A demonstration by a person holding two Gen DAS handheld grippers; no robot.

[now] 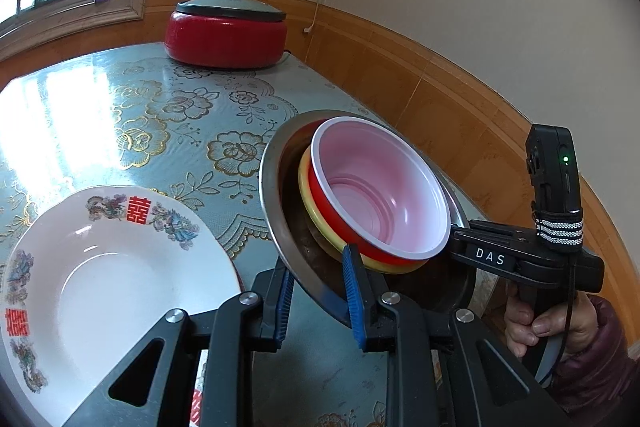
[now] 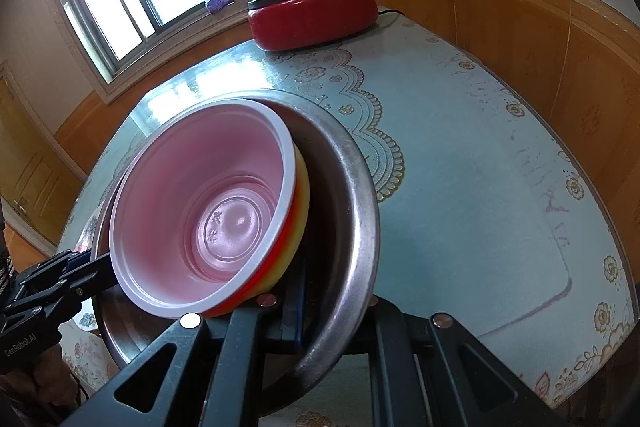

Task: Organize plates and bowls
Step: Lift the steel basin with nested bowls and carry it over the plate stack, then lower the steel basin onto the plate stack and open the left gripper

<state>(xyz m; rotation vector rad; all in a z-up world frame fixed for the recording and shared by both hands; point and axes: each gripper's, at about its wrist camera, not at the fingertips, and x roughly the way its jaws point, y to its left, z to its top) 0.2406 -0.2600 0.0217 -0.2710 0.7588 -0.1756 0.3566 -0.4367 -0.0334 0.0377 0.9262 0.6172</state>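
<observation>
Carrying metal basin, both grippers pinching its rim. Next: setting down beside white plate, keeping red bowl level.

We see the big metal bowl tipped up over the counter. Inside the metal bowl sit two smaller bowls, one inside the other. Left of the metal bowl a plate lies on the counter. Far behind the metal bowl a lidded cooker stands near the wall. Our left tongs and right tongs each pinch the metal bowl's rim.
</observation>
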